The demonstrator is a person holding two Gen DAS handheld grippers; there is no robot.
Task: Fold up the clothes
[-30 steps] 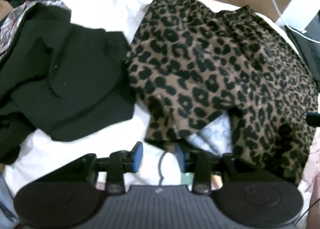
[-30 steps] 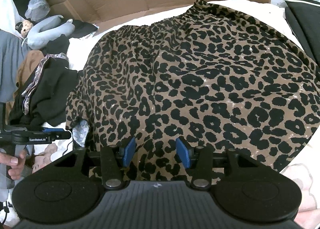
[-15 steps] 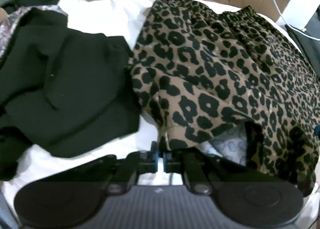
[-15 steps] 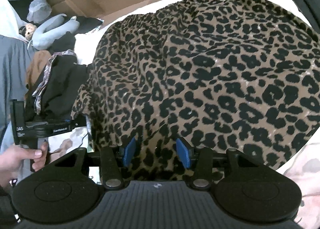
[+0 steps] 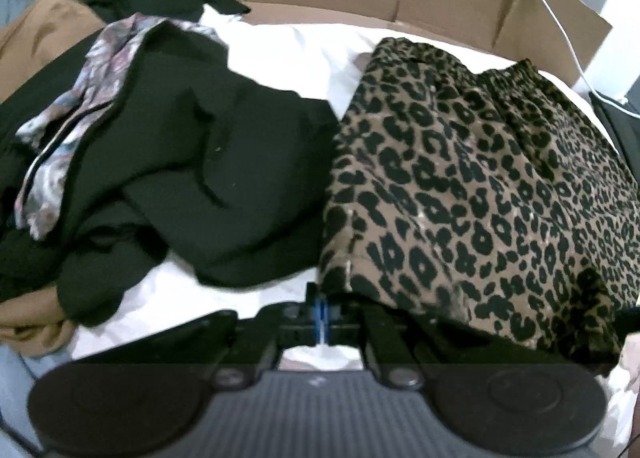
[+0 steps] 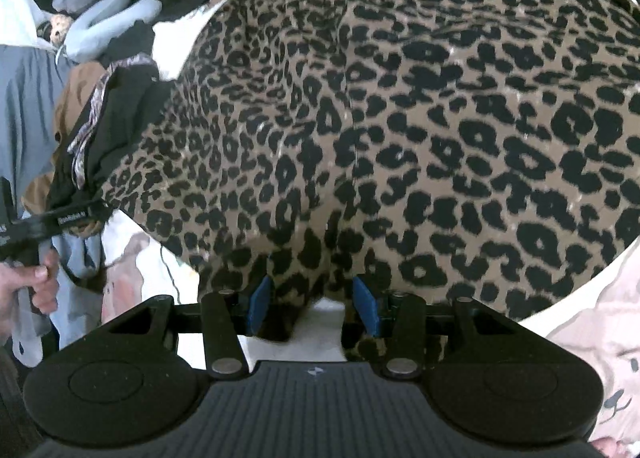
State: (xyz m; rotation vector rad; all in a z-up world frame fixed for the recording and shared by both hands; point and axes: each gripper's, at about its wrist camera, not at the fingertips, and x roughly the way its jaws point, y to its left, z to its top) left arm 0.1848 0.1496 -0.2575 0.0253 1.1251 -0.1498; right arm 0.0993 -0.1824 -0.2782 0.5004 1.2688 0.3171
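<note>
The left tool has just closed on the near hem corner of the leopard skirt, which lies spread on the white bed beside a black garment. The right tool remains open astride the hem, so folding can start once it grips.

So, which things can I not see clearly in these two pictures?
- Left wrist view: whether the left gripper pinches the leopard garment; its corner overhangs the shut pads.
- Left wrist view: what the black pile consists of; folds overlap, image blurred.
- Right wrist view: the hem between the open right gripper; dark shadow hides it.
- Right wrist view: the garment's right side, cut off by the edge.
</note>
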